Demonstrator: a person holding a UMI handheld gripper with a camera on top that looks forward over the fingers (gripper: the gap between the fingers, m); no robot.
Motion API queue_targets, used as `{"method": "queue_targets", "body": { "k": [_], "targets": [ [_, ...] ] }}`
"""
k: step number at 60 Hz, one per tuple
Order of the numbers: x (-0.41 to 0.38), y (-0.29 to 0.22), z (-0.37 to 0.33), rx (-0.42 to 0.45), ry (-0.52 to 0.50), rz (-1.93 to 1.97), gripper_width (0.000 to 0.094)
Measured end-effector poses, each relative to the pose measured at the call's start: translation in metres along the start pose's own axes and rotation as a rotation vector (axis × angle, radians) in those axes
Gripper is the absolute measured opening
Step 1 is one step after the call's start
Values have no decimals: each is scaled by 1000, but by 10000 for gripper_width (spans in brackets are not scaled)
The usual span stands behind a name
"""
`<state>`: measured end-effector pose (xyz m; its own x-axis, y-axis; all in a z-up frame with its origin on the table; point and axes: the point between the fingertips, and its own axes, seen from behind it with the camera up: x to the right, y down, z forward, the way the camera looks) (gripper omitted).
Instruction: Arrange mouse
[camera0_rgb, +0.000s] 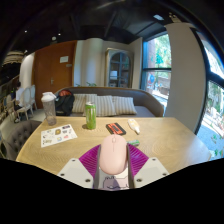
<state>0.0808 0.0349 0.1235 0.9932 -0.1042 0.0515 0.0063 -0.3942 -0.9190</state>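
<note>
A pale pink computer mouse (113, 155) stands between my gripper's fingers, its nose pointing forward over the wooden table (160, 135). My gripper (113, 160) has its magenta pads (88, 158) pressed against both sides of the mouse. The mouse appears held just above or at the table's near edge. Its rear part is hidden by the gripper body.
On the table beyond the fingers stand a green bottle (90, 116), a grey tumbler (49, 108), a printed sheet (58, 134), a dark remote-like thing (116, 128) and a white object (134, 126). A sofa (110, 102) and windows (156, 65) lie behind.
</note>
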Motion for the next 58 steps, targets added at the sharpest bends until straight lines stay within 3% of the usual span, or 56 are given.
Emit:
{"method": "queue_targets", "body": {
  "k": [10, 17, 22, 29, 31, 32, 33, 35, 50, 58],
  "targets": [
    [45, 96, 33, -199, 3, 71, 398],
    [45, 129, 43, -264, -13, 30, 402],
    [44, 130, 42, -255, -25, 39, 428],
    [43, 130, 44, -260, -51, 26, 559],
    [48, 127, 43, -248, -45, 11, 694],
    [49, 125, 41, -241, -45, 0, 832],
    [51, 124, 39, -233, -47, -8, 900],
    [54, 120, 33, -218, -47, -17, 832],
    [56, 89, -60, -95, -207, 121, 853],
    [91, 88, -113, -54, -192, 111, 850]
  ]
}}
